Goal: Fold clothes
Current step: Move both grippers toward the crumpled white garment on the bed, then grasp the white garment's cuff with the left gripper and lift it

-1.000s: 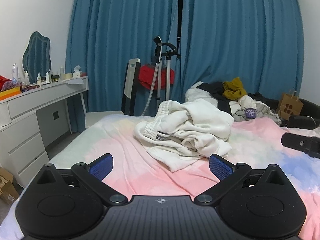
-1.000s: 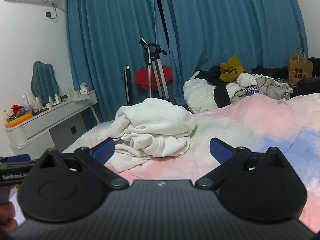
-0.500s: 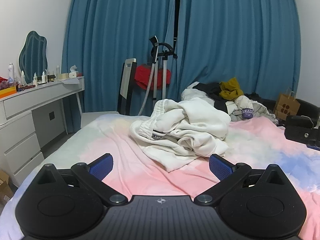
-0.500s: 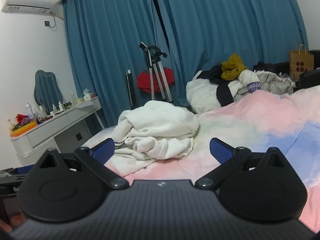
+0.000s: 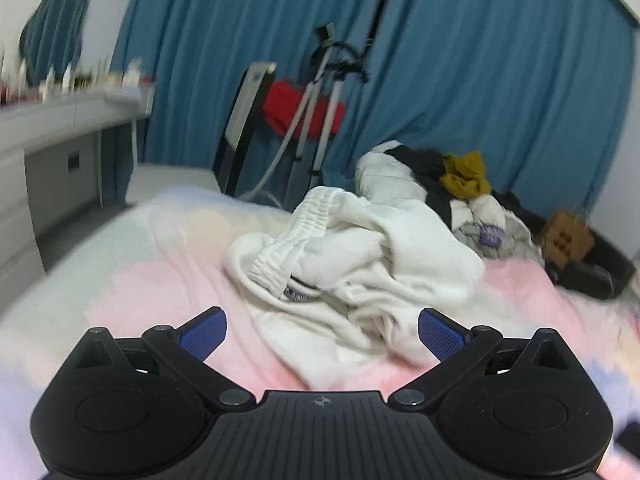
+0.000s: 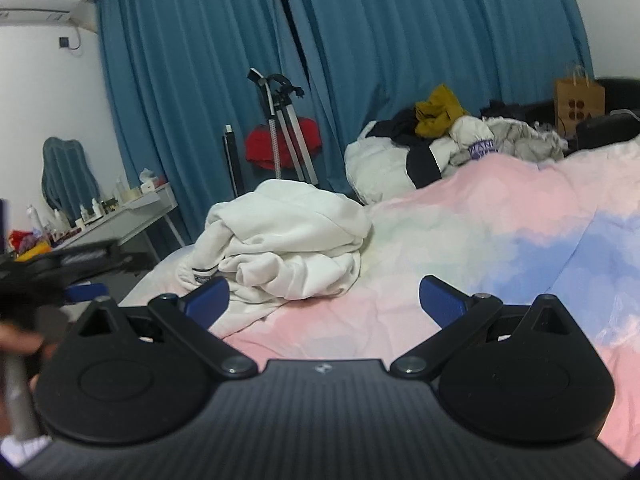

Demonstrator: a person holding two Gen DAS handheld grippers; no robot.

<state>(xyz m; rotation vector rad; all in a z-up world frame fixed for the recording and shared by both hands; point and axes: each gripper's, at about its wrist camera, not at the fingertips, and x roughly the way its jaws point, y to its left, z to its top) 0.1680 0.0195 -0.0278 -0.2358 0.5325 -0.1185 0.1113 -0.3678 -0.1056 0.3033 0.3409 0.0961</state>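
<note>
A crumpled white garment (image 5: pixel 360 264) with an elastic waistband lies in a heap on the pink and blue bed cover (image 5: pixel 160 280). It also shows in the right wrist view (image 6: pixel 288 244). My left gripper (image 5: pixel 322 332) is open and empty, close in front of the heap's near edge. My right gripper (image 6: pixel 324 300) is open and empty, a little to the right of the heap, above the bed cover (image 6: pixel 500 220). The left gripper shows blurred at the left edge of the right wrist view (image 6: pixel 60 280).
A pile of other clothes (image 6: pixel 440 140) lies at the far end of the bed. A clothes steamer with a red item (image 5: pixel 308 108) and a chair (image 5: pixel 240 120) stand before blue curtains. A white dresser (image 5: pixel 48 128) is at the left. A paper bag (image 6: pixel 578 98) stands far right.
My left gripper has moved forward and tilted, closer to the white heap; its view is now blurred. My right gripper has moved in slightly. Both stay open.
</note>
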